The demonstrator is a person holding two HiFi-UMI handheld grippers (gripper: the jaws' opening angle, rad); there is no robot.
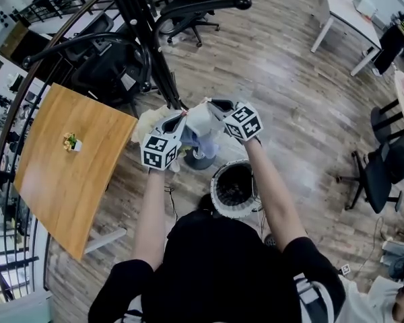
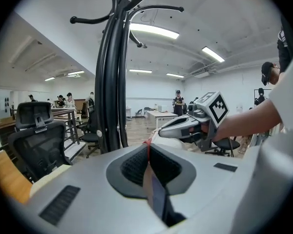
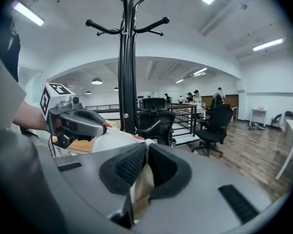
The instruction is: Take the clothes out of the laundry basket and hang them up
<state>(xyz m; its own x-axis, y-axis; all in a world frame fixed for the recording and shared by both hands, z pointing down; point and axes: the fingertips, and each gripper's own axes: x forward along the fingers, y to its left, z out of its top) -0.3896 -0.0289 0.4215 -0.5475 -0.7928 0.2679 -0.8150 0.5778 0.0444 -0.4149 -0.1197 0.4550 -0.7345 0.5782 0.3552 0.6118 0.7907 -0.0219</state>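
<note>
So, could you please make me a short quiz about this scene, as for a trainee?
1. True or false: the left claw and the right claw are both shut on one pale garment.
2. What stands just beyond the claws? A) a black coat stand B) a ladder C) a fridge
3. On which piece of furniture does the small potted plant stand?
Key: 1 true; 2 A; 3 the wooden table.
</note>
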